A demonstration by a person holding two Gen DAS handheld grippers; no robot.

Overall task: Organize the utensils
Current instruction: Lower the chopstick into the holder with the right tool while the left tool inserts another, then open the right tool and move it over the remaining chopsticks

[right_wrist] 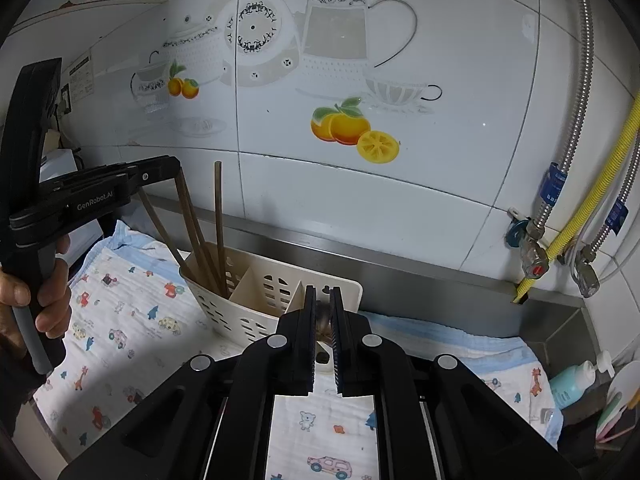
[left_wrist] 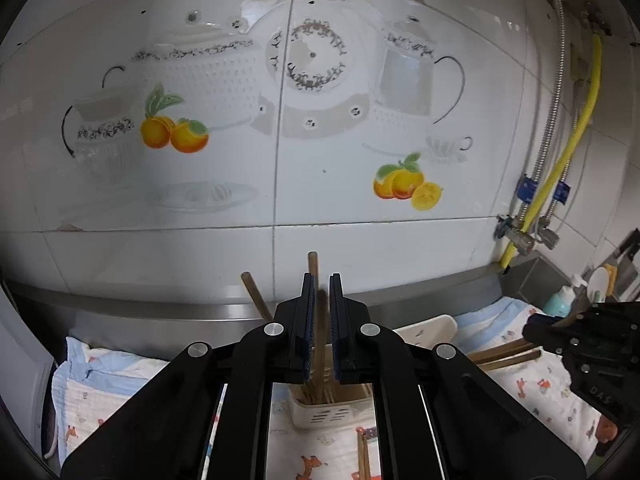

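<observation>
Chopsticks (right_wrist: 200,236) stand upright and leaning in the left compartment of the cream slotted utensil caddy (right_wrist: 256,312), which I see sitting on a printed cotton cloth (right_wrist: 120,320) with cartoon animals and cars. My left gripper (left_wrist: 321,292) is clamped on one chopstick (left_wrist: 313,264) above that caddy, the stick running up between its nearly closed jaws. My right gripper (right_wrist: 323,300) has its jaws drawn close together around something brownish and blurred; I cannot tell what it holds. In the left wrist view, the right gripper appears at the far side with several chopsticks (left_wrist: 504,354) projecting from it over the cloth. Two more sticks (left_wrist: 363,452) lie on the cloth near the caddy's front. The cloth covers a stainless steel counter (right_wrist: 440,288) with a raised back lip. Behind it rises a white tiled wall (right_wrist: 440,160) printed with teapots, cups and oranges. At the right, a yellow gas hose (right_wrist: 592,196) and braided metal hoses (right_wrist: 576,112) run down to valves, and a teal pump bottle (right_wrist: 572,384) stands in the corner.
</observation>
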